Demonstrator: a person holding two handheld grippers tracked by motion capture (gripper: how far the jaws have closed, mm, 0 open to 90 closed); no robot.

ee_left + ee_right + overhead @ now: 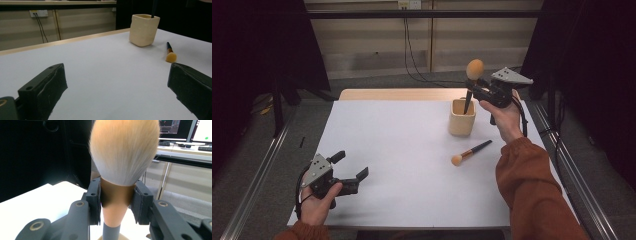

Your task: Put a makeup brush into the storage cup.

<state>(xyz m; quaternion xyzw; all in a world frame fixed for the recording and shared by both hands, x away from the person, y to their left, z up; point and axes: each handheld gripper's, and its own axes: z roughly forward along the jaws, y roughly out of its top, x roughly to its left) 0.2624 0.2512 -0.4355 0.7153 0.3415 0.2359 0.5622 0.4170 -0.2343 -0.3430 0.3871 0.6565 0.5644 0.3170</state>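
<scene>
Two brushes go in my cup (462, 120) on the bench (402, 165). My right tool (475, 91) is clamped on the big brush (474, 70), its handle partly inside. The small brush (469, 152) lies nearby, waiting. My left tool (352, 172) rests apart, empty.

Rust-orange sleeves (532, 190), ribbed at the cuffs, on both forearms. Black two-jaw left gripper (349, 167) and right gripper (473, 89), each topped by a grey three-cornered plate (511, 76) with small dark holes. Black cable (525, 120) looped at 5 o'clock of the right one. Matte jaw pads (140, 200), brass-ringed pivot screws (37, 225).
</scene>
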